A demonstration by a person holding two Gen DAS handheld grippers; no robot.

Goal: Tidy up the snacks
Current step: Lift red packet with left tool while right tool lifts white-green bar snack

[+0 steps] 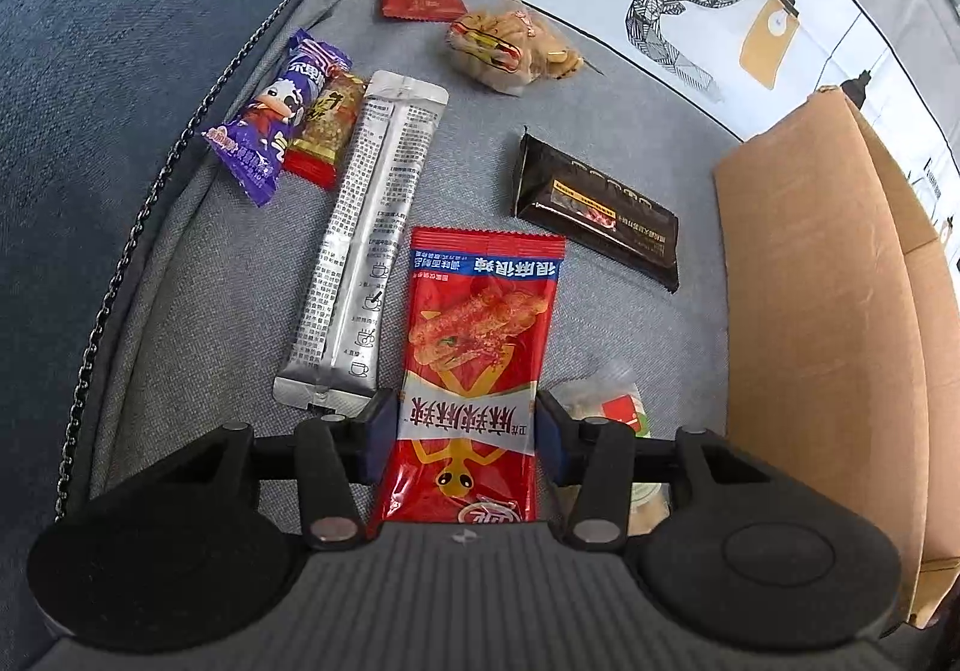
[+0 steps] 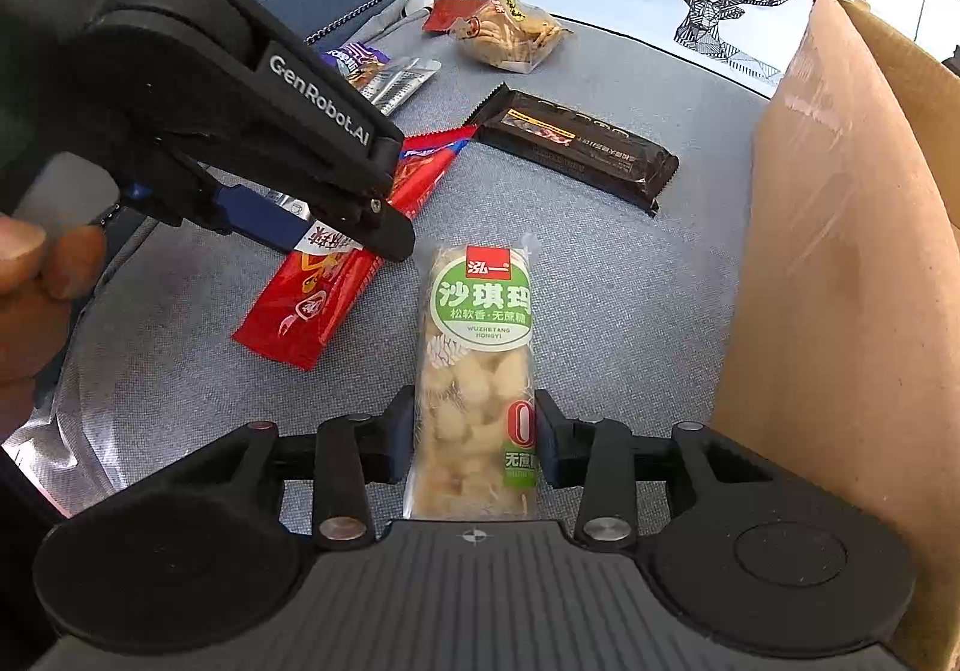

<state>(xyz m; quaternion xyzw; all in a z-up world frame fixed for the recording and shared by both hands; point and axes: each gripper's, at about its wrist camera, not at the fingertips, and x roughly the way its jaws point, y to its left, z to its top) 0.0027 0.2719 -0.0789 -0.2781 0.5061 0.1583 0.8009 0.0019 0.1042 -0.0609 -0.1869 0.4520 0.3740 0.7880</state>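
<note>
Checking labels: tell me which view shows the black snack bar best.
Left wrist view: the black snack bar lies whole and unobstructed on the grey cushion, label visible. The right wrist view also shows it whole, but farther off and more foreshortened.

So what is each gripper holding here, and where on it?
Left gripper: red spicy-strip packet, across its lower half. Right gripper: sachima bar, across its lower half.
</note>
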